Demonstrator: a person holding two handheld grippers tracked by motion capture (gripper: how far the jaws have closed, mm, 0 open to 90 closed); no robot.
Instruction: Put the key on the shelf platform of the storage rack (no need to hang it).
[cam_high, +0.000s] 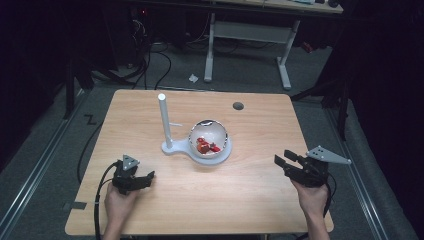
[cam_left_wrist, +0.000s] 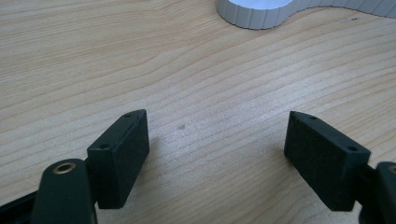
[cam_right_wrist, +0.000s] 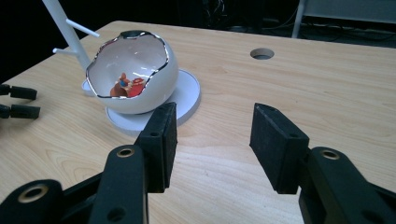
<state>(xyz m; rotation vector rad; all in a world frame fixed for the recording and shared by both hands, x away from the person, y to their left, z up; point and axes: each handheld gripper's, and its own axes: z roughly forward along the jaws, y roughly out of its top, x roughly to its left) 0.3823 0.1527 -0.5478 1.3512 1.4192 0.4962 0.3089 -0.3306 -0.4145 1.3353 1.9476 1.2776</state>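
While your hands rest at the near edge of the table (cam_high: 250, 195), both grippers hold nothing. Left gripper (cam_high: 148, 177): jaws spread wide over bare wood, low above the surface, near the stand (cam_high: 172, 148). Right gripper (cam_high: 281, 161): jaws parted, empty, well apart from the bowl (cam_high: 209, 136), pointing toward it. Bowl: white, egg-shaped, jagged silver rim, tilted open; seated on the stand's round base at table centre. Inside: small red and orange pieces (cam_right_wrist: 125, 87); what they are cannot be told. Stand: white, with an upright post (cam_high: 164, 120) just left of the bowl. Table: one round hole (cam_high: 238, 106) toward the far side.
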